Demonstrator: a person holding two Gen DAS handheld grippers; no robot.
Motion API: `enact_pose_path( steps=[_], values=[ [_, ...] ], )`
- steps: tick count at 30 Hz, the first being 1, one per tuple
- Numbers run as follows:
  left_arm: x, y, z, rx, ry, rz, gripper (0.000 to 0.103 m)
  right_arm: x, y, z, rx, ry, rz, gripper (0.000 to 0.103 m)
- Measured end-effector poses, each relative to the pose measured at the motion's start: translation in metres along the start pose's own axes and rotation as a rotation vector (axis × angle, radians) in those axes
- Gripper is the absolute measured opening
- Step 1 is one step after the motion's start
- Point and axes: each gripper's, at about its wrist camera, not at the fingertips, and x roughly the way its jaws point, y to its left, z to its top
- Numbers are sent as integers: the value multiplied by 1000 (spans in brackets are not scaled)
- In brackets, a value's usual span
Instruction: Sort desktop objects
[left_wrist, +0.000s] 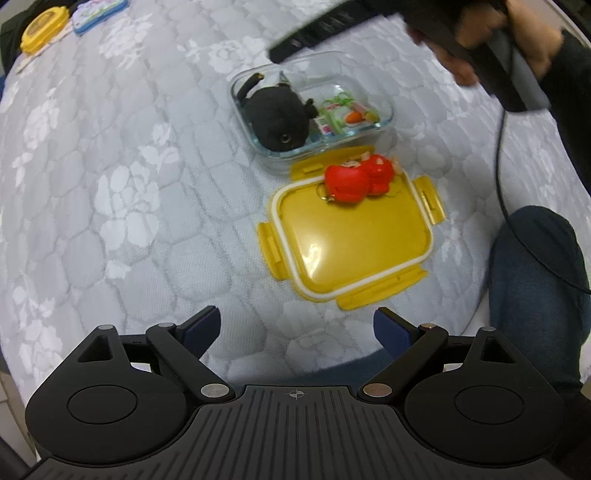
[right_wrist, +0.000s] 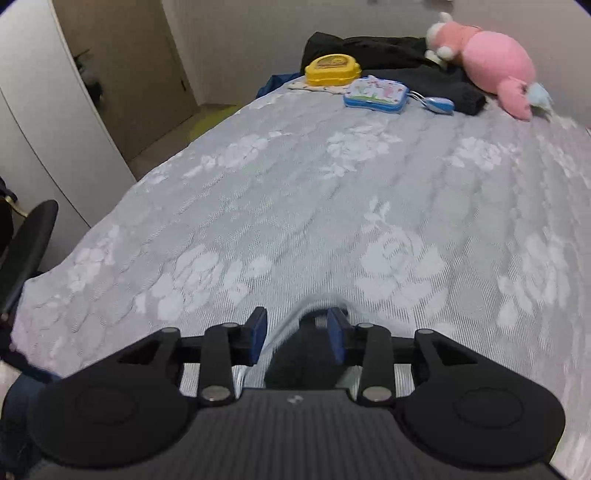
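Red toy (left_wrist: 357, 178): lies on the far edge of the yellow lid (left_wrist: 354, 240), long axis running across your left view, keyring end toward the left. Glass container (left_wrist: 380, 99): just beyond the lid, holding a black plush (left_wrist: 277, 118) and small packets. Your left gripper (left_wrist: 297, 328): near side of the lid, fingers spread wide, empty. Your right gripper (right_wrist: 297, 334): above the container, fingers narrow, nothing gripped.

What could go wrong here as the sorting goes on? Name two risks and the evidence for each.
1. The red toy lies at the edge of the yellow lid; lifting the lid could tip it off.
2. The black plush bulges above the glass box, so the lid may not close flat.
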Motion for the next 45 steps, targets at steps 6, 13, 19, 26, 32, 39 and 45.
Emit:
enact_pose_path(
  steps=[6, 13, 19, 26, 32, 39, 45],
  values=[
    [-2, -22, -2, 35, -10, 10, 94, -8, 9, -41, -238, 4, -338, 39],
    [14, -24, 2, 27, 3, -12, 95, 39, -19, -55, -278, 106, -256, 22],
    [46, -11, 18, 18, 60, -71, 95, 85, -13, -59, -381, 185, -202, 26],
    [64, 3, 27, 3, 74, -103, 95, 108, -26, -56, -332, 202, -154, 3],
    [65, 7, 23, -1, 73, -115, 95, 87, -28, -51, -249, 197, -158, 3],
    [60, 9, 14, -15, 57, -129, 95, 46, -13, -16, -199, 118, -91, 3],
    [59, 18, 5, -41, 40, -157, 95, 53, -1, 15, -155, 101, -39, 3]
  ],
)
